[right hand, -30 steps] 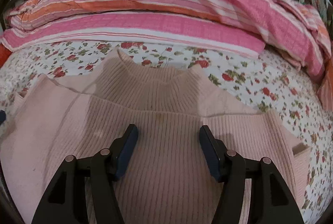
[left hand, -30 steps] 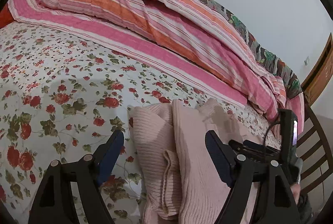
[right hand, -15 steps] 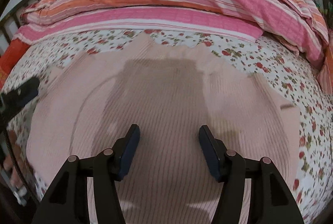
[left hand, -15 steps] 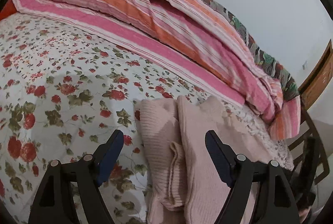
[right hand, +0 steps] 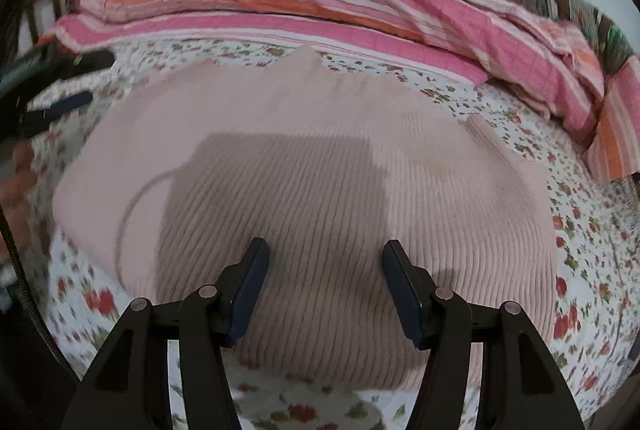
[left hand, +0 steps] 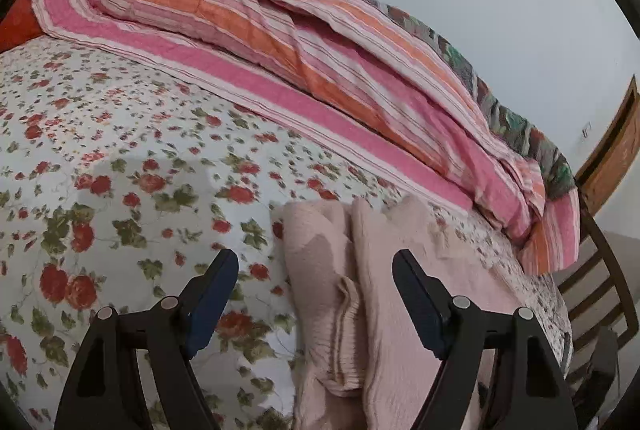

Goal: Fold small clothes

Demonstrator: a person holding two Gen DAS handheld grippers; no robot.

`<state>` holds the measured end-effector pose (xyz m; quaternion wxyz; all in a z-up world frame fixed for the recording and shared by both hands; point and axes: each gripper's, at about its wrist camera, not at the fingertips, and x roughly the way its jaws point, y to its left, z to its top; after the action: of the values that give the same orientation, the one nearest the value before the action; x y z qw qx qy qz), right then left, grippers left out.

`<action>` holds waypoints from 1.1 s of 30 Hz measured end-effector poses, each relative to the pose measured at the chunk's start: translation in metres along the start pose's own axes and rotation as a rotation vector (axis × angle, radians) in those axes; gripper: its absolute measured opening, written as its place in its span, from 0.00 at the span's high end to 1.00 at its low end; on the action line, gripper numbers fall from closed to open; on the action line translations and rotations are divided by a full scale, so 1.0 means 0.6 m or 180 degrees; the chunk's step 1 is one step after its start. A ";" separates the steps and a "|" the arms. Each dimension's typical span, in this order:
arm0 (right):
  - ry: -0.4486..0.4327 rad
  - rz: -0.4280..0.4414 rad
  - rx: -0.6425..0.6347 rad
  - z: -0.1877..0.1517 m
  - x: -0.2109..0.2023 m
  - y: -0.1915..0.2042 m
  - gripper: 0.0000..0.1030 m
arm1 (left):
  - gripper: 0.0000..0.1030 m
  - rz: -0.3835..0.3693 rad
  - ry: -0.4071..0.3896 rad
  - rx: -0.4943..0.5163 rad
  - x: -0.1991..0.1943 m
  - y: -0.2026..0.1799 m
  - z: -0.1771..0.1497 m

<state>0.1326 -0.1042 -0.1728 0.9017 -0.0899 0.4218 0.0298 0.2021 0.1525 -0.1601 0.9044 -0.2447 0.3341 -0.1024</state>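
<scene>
The pink ribbed sweater (right hand: pixel 320 190) lay flat on the bed's floral sheet (left hand: pixel 120 150), sleeves folded in, collar toward the striped quilt (left hand: pixel 320 50). The right tongs (right hand: pixel 324 294) hung spread above its body, grasping nothing. The left tongs (left hand: pixel 316 302) were likewise released; only their view showed the folded sleeve cuff (left hand: pixel 346 330) and a wooden chair (left hand: pixel 600 290).

Left wrist view looks low across the pale pink ribbed knit sweater (left hand: pixel 384 294) from its side edge. Right wrist view looks down close over the sweater (right hand: pixel 320 190). Both share it.
</scene>
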 end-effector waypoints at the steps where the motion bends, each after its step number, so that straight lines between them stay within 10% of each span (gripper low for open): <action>1: -0.0029 -0.0013 -0.0012 -0.010 -0.001 0.003 0.43 | 0.25 -0.0024 -0.0028 0.0025 -0.003 -0.003 -0.003; 18: -0.0588 0.0621 -0.0037 -0.074 -0.092 -0.032 0.43 | 0.25 -0.0296 0.0548 0.0125 0.000 0.008 -0.068; 33: -0.1002 0.0110 0.0937 0.010 -0.069 -0.283 0.43 | 0.41 -0.0396 0.0622 0.0218 0.061 -0.027 -0.071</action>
<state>0.1328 -0.2690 -0.1140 0.9592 0.0557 0.2771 -0.0030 0.2016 0.1100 -0.2001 0.8673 -0.2228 0.4011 -0.1930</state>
